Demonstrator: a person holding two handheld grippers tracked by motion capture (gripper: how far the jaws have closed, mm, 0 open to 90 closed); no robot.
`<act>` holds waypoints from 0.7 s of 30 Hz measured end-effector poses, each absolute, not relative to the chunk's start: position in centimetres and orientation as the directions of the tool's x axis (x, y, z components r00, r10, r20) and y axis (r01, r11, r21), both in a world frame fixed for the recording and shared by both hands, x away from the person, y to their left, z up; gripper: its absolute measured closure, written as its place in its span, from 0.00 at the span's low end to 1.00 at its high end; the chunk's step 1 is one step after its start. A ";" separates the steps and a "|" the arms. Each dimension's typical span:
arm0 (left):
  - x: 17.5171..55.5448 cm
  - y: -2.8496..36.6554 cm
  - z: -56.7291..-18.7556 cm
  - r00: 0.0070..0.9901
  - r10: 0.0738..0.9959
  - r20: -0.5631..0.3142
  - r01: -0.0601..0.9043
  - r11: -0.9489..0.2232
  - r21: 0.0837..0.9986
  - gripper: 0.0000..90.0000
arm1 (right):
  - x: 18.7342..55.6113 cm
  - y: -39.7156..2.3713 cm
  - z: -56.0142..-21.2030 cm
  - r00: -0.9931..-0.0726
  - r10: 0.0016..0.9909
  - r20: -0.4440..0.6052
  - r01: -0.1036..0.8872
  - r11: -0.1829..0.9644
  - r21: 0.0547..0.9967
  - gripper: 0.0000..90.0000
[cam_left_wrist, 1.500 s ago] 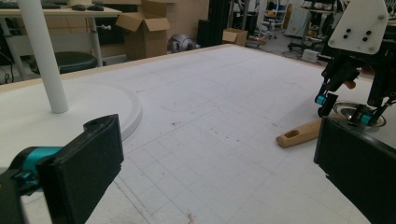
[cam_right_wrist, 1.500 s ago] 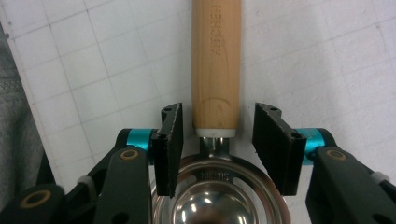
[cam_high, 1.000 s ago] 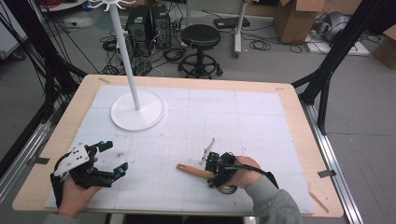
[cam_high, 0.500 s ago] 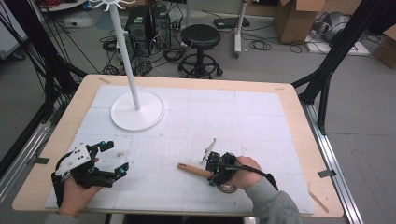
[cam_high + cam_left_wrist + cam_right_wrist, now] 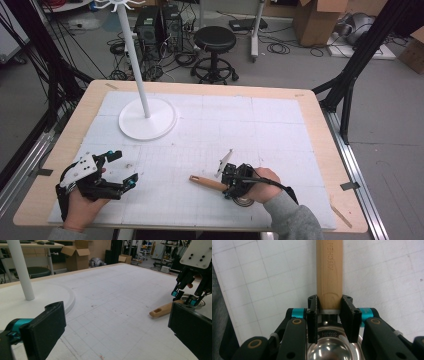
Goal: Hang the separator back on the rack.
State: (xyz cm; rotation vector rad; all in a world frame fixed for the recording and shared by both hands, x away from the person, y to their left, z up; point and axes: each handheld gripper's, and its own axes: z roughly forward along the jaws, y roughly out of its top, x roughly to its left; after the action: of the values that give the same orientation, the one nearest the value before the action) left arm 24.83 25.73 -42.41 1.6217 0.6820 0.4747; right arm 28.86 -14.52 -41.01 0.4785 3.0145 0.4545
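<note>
A spoon with a wooden handle (image 5: 206,183) and a steel bowl (image 5: 243,201) lies on the white gridded mat (image 5: 260,135) near the table's front. My right gripper (image 5: 231,186) is shut on the handle where it meets the bowl. In the right gripper view its two fingers (image 5: 312,315) press both sides of the handle (image 5: 329,270), and the shiny bowl (image 5: 329,347) sits under them. My left gripper (image 5: 123,168) stands open at the front left, nothing between its jaws. Its own view has the gripper (image 5: 117,332) facing the spoon handle (image 5: 163,310) and the right gripper (image 5: 190,287).
A white stand with a round base (image 5: 147,119) and a tall pole (image 5: 134,55) occupies the mat's back left, seen close in the left gripper view as the pole (image 5: 21,270). Beyond the table are a black stool (image 5: 214,40), cables and cardboard boxes.
</note>
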 end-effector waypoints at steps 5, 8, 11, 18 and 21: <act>24.8 25.7 -42.5 0.740 0.668 -0.071 0.165 -0.079 0.983 0.02 | 28.8 -14.7 -40.8 -0.950 0.313 -0.017 0.292 0.905 0.310 0.77; 24.8 25.8 -42.4 0.736 0.674 -0.060 0.151 -0.077 0.985 0.02 | 28.9 -15.0 -40.6 -0.949 0.317 -0.011 0.296 0.898 0.327 0.77; 24.8 25.8 -42.4 0.731 0.680 -0.062 0.150 -0.072 0.986 0.02 | 28.9 -15.2 -40.5 -0.949 0.316 0.000 0.297 0.892 0.340 0.77; 24.8 25.8 -42.4 0.734 0.676 -0.062 0.153 -0.076 0.985 0.02 | 29.0 -15.5 -40.0 -0.949 0.316 0.005 0.294 0.878 0.376 0.77; 24.8 25.8 -42.4 0.734 0.677 -0.060 0.151 -0.077 0.986 0.02 | 29.1 -15.7 -39.8 -0.949 0.316 0.015 0.297 0.872 0.390 0.77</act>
State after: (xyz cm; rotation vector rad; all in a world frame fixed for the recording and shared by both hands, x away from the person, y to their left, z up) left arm 24.81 25.83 -42.42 1.6187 0.6805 0.4955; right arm 29.07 -15.68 -39.82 0.4899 2.9911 0.6117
